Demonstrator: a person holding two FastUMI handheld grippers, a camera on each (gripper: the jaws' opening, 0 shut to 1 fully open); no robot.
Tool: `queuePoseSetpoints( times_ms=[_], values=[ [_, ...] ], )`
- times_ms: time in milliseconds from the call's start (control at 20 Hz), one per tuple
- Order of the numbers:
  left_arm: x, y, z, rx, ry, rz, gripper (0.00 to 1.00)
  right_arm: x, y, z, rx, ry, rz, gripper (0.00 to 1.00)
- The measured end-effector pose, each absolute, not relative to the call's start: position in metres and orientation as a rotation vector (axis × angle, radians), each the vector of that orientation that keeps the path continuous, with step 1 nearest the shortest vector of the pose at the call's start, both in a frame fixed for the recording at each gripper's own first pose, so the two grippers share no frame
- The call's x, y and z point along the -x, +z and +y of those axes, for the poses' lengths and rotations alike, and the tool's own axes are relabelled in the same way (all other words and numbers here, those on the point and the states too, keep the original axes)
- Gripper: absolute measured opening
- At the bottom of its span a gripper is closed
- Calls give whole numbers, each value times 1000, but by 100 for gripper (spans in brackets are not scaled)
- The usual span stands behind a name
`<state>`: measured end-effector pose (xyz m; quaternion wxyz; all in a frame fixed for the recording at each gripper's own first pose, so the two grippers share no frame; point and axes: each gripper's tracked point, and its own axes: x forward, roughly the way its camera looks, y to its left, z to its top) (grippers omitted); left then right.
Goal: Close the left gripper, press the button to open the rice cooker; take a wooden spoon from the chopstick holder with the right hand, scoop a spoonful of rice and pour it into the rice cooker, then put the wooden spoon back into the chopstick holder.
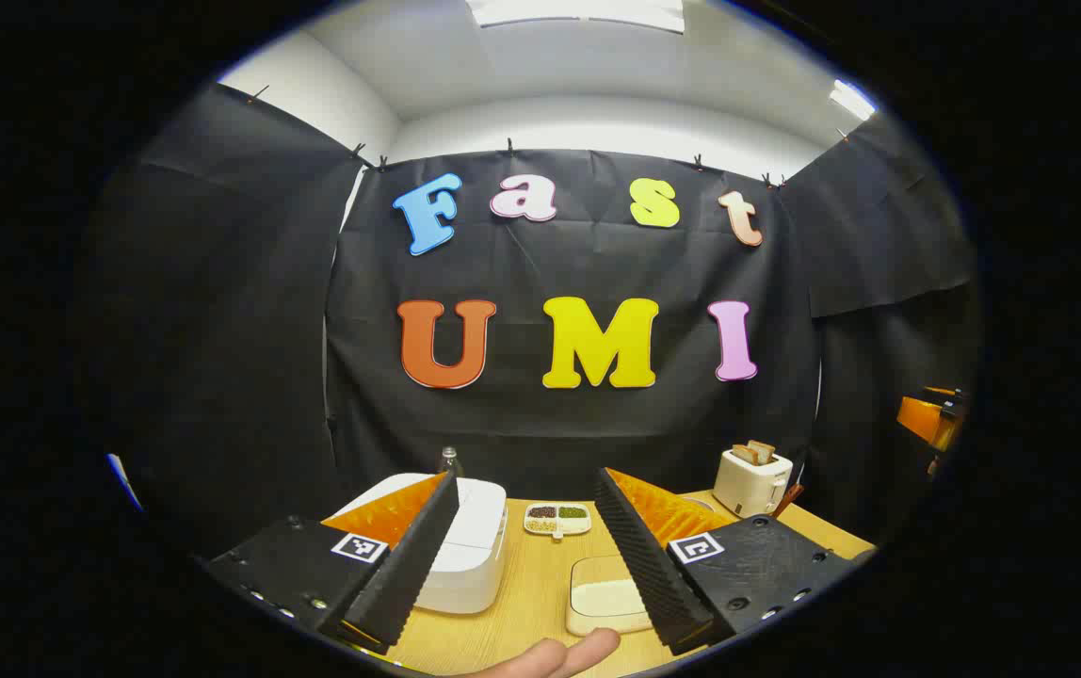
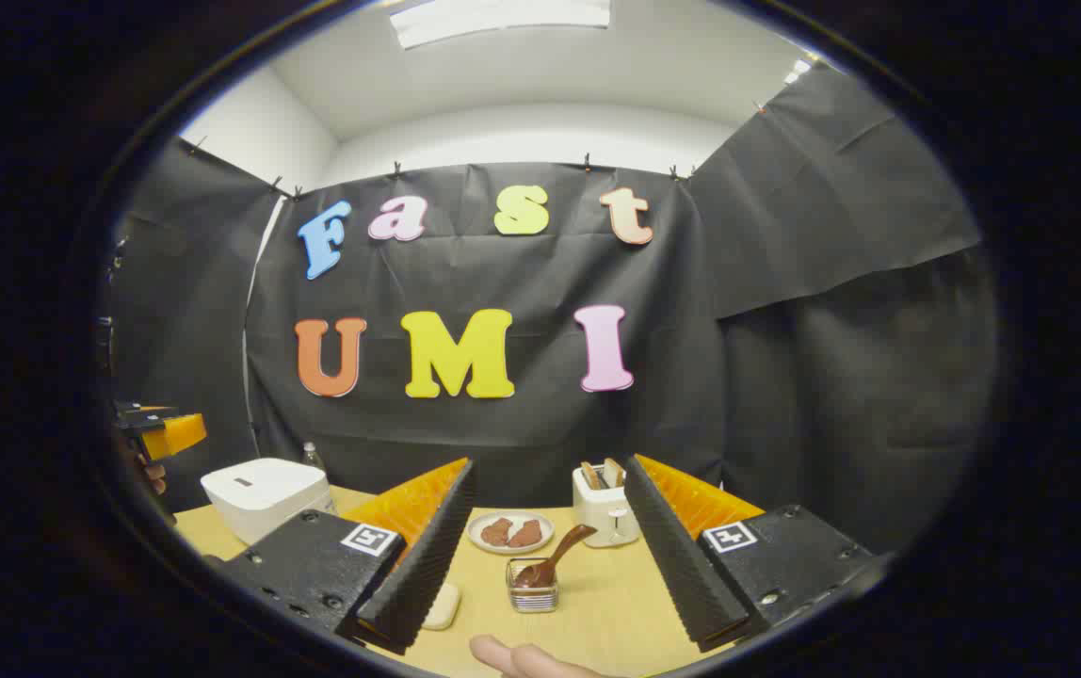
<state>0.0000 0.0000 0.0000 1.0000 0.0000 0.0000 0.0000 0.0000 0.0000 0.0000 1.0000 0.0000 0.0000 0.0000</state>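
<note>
In the left gripper view, the left gripper [image 1: 526,556] hovers above the wooden worktop [image 1: 526,603] with its two fingers spread wide and nothing between them. One white rice cooker [image 1: 465,551], lid down, sits partly behind the left finger. Beyond it stands one bottle [image 1: 448,461]. Between the fingers lie one small divided dish [image 1: 556,518] of grains and one pale rectangular tray of rice [image 1: 605,595]. One toaster [image 1: 751,478] holds two slices of bread.

In the right gripper view, the right gripper [image 2: 540,565] also has its fingers spread, gripping nothing. Between them stands one chopstick holder [image 2: 533,591] with one wooden spoon [image 2: 555,557] leaning in it. Behind is one plate [image 2: 509,532] carrying what look like two brown pieces.
</note>
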Motion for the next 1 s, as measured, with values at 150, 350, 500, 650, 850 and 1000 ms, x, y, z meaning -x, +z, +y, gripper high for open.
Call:
queuePoseSetpoints(
  times_ms=[150, 350, 500, 650, 850, 1000],
  values=[
    [0, 1, 6, 4, -12, 1, 93, 6, 5, 1, 3, -4, -19, 96],
    [3, -3, 9, -8, -20, 12, 93, 14, 3, 5, -11, 21, -23, 100],
    [4, -5, 12, -30, -13, 13, 93, 16, -1, 3, -2, 11, -34, 98],
    [4, -6, 20, -44, 15, 17, 93, 17, -8, 4, -8, 17, -23, 96],
    [-4, -7, 28, -15, 20, 4, 93, 16, -18, 7, 6, 40, -11, 100],
    [-15, -4, 36, -23, -15, -21, 93, 15, -26, 6, 8, 41, -4, 100]
  ],
)
